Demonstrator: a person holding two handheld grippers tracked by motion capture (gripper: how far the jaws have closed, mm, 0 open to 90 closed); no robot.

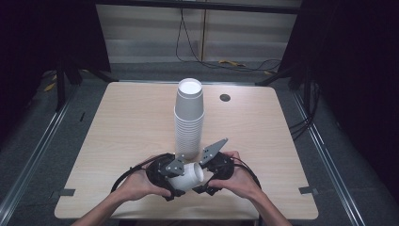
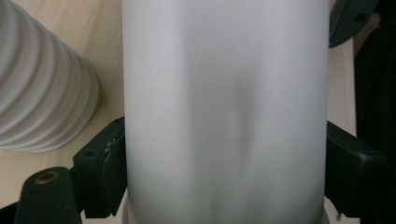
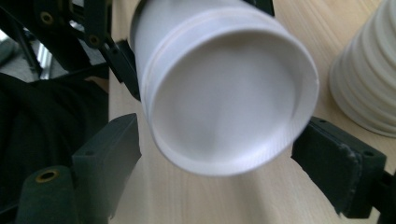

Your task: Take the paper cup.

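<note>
Fingers (image 2: 100, 172) of the left gripper (image 1: 170, 181) press on either side of a single white paper cup (image 1: 189, 177), pinching its wall; in the left gripper view the cup's pale side (image 2: 224, 112) runs up between the two black pads, and both pads touch it. This cup lies tilted on its side just above the near edge of the table, between the person's two hands, its flat bottom turned toward the right gripper (image 1: 207, 181).

In the right gripper view that round bottom (image 3: 224, 102) faces the camera and sits between the right gripper's black fingers (image 3: 109, 158). The fingers are spread: the left one stands a little clear of the cup, while the other lies close by its rim, and whether it touches I cannot tell.

Just beyond the held cup, a tall stack of ribbed white paper cups (image 1: 189, 120) stands upright near the middle of the light wooden table (image 1: 117, 127), its base just behind the two grippers. The left hand (image 1: 136, 186) and right hand (image 1: 240, 179) come in from the near edge, each wrapped around its gripper. A small dark round disc (image 1: 225, 97) is set in the tabletop near the far edge, well apart from the stack.
</note>
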